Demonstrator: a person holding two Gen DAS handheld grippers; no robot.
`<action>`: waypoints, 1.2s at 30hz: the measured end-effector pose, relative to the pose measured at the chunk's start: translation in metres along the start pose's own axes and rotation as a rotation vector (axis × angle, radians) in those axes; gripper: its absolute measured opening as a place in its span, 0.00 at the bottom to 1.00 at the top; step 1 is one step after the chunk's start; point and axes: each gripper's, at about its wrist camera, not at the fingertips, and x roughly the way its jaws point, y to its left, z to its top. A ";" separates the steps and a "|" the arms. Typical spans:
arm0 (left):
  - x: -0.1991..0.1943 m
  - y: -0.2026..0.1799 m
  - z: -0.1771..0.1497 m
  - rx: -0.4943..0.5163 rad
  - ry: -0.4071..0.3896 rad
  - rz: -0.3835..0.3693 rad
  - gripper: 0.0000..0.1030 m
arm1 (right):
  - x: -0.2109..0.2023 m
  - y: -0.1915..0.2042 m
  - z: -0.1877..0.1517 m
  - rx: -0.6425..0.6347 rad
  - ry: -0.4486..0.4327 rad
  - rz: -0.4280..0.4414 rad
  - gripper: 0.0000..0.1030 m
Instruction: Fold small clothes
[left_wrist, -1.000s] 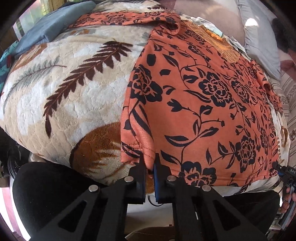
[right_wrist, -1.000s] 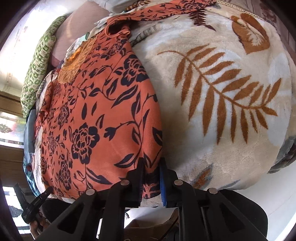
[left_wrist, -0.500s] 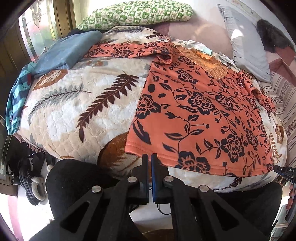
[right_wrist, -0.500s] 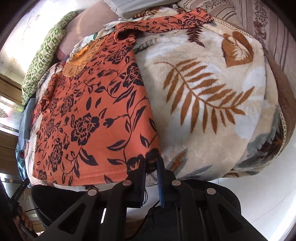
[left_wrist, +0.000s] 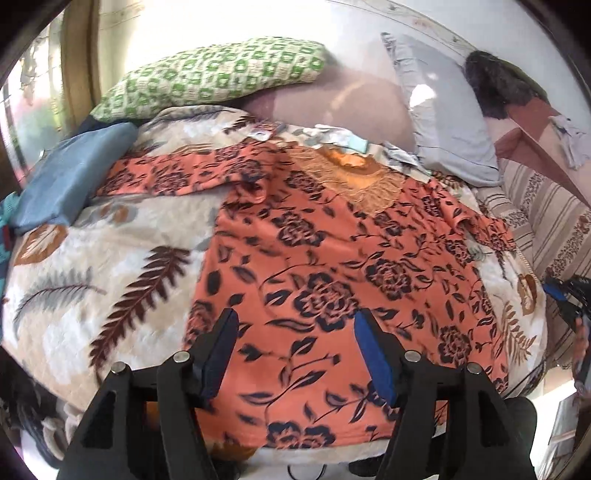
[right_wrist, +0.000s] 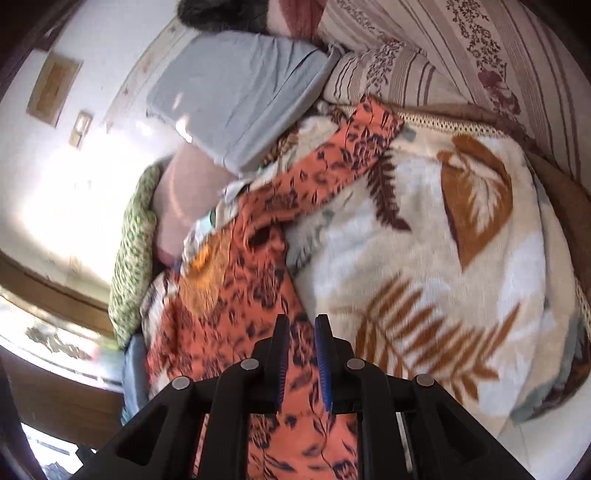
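An orange top with a dark floral print (left_wrist: 332, 266) lies spread flat on a cream leaf-print blanket (left_wrist: 92, 280), sleeves out to both sides. My left gripper (left_wrist: 295, 325) is wide open above the hem, holding nothing. In the right wrist view the same top (right_wrist: 236, 295) runs up the left, its sleeve (right_wrist: 354, 144) stretched over the blanket (right_wrist: 461, 288). My right gripper (right_wrist: 301, 328) hangs above the top's right edge, its jaws slightly apart with nothing between them. The right gripper also shows in the left wrist view (left_wrist: 565, 295) at the far right.
A green patterned pillow (left_wrist: 207, 74) and a grey pillow (left_wrist: 443, 122) lie at the head of the bed. A folded blue cloth (left_wrist: 70, 173) sits at the left. A striped cover (right_wrist: 461, 55) lies along the right side.
Both grippers let go of the hem corners and rose above the top. The left jaws opened wide; the right jaws parted slightly. The top now lies flat on the blanket.
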 end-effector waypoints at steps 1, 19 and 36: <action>0.012 -0.006 0.006 0.001 0.007 -0.028 0.65 | 0.008 -0.006 0.021 0.037 -0.023 0.004 0.16; 0.123 -0.006 0.026 -0.010 0.074 -0.050 0.65 | 0.129 -0.105 0.180 0.320 -0.167 -0.181 0.81; 0.123 0.014 0.026 -0.038 0.043 -0.055 0.65 | 0.168 -0.046 0.213 0.052 -0.135 -0.389 0.09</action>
